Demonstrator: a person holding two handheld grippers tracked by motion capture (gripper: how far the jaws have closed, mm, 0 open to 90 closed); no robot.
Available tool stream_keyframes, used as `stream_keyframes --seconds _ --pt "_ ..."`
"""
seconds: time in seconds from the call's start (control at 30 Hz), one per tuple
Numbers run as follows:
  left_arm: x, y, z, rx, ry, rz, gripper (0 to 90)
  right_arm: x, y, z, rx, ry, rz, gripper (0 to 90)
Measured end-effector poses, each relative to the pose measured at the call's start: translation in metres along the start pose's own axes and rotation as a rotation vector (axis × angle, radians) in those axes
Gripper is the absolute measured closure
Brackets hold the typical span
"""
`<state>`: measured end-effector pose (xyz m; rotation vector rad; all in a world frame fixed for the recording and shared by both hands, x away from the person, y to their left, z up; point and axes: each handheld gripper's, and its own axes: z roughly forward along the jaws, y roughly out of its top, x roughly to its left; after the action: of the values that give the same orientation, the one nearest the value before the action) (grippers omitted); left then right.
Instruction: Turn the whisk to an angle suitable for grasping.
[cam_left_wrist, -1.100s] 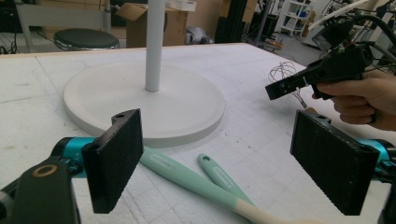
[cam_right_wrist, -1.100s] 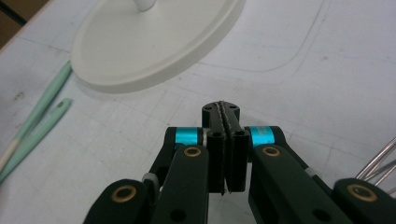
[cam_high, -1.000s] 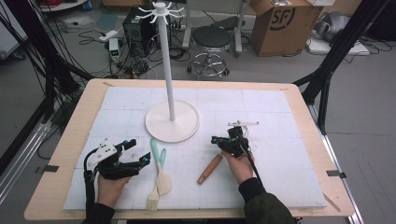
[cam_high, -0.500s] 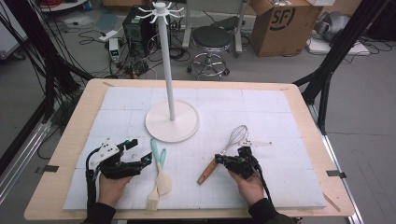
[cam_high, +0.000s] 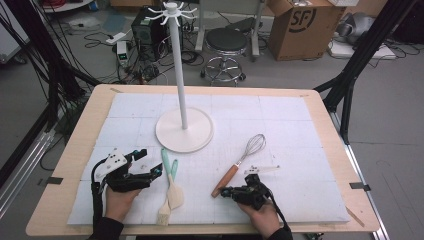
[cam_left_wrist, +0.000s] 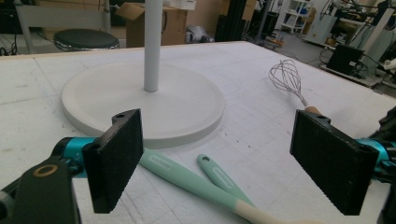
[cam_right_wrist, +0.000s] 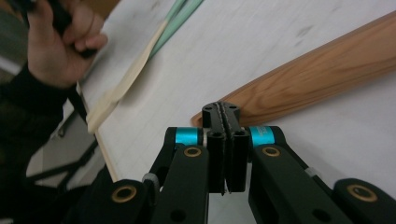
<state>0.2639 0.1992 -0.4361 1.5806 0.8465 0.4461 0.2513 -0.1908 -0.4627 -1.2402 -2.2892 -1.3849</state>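
Note:
A wire whisk (cam_high: 241, 161) with a wooden handle lies on the white mat, right of the stand's round base (cam_high: 184, 131). My right gripper (cam_high: 223, 191) is shut on nothing, its tips just short of the near end of the handle (cam_right_wrist: 317, 77). In the right gripper view the jaws press together, the gripper (cam_right_wrist: 222, 112) almost touching the wood. My left gripper (cam_high: 150, 162) rests at the front left, open wide. Between its pads (cam_left_wrist: 116, 161) I see the teal handles of a spatula (cam_left_wrist: 187, 175) and a brush (cam_left_wrist: 219, 178). These two utensils (cam_high: 170, 186) lie side by side.
A tall white hook stand (cam_high: 177, 65) rises from the mat's middle. A small white piece (cam_high: 263, 169) lies by the whisk handle. The wooden table edge (cam_high: 65, 200) borders the mat. Behind the table are a stool (cam_high: 226, 42), a cardboard box (cam_high: 302, 22) and cables.
My right gripper has drawn back from the whisk's wire head toward the near edge and now sits at the handle's end. The whisk stays on the mat. The left gripper barely moved.

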Motion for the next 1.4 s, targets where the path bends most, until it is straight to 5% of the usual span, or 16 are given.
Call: stream_keyframes --seconds 0.17,0.6,1.07,1.4 --pt "0.001 0.0 0.0 0.002 -0.001 0.003 18.1 0.013 -0.004 0.014 0.059 0.004 -0.048 89.6" --pt "0.0 0.0 0.0 0.001 -0.002 0.002 18.2 0.015 0.005 0.023 0.088 0.005 -0.029 89.7" --pt "0.0 0.0 0.0 0.001 -0.003 0.005 18.3 0.005 0.017 0.029 0.086 0.014 0.009 89.7" --pt "0.001 0.0 0.0 -0.001 0.0 0.002 18.3 0.002 0.017 0.017 0.075 -0.028 -0.03 89.7"
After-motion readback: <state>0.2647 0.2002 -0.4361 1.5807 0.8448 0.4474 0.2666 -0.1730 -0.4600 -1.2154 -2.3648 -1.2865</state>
